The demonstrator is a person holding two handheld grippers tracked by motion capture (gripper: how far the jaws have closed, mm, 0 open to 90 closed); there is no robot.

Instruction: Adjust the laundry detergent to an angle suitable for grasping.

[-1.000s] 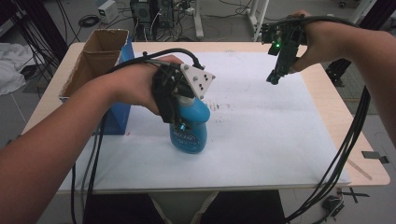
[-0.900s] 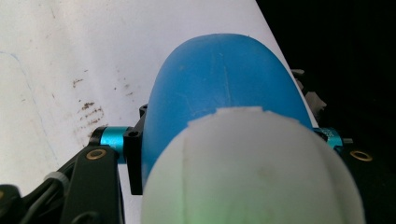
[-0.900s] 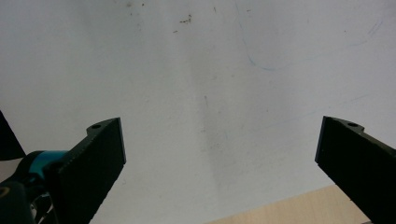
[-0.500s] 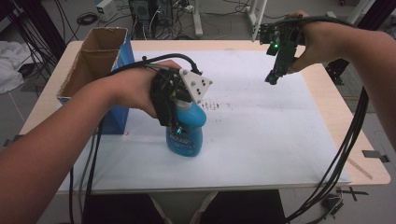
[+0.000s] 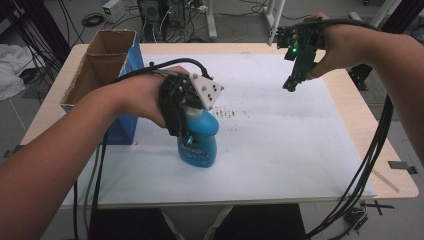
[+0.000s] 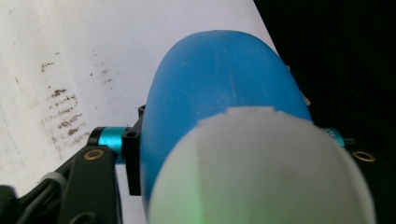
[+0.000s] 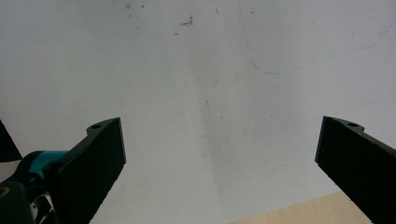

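The high view was evenly lit from above, the white sheet [image 5: 280, 145] bright but not glaring, with only a faint shadow under my forearm at lower left and a dim floor along the top edge. Through my left gripper's camera the blue bottle [image 6: 219, 93] sat too close, its white cap [image 6: 261, 172] a soft blur tinged green, the right side black. My right gripper's view was dull and greyish.

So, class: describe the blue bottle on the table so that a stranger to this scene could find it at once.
Start at the white sheet that covers the table. Near its left side, just right of the open cardboard box, stands the blue bottle, its top under the left gripper. It is the sheet's one blue, rounded, labelled thing.
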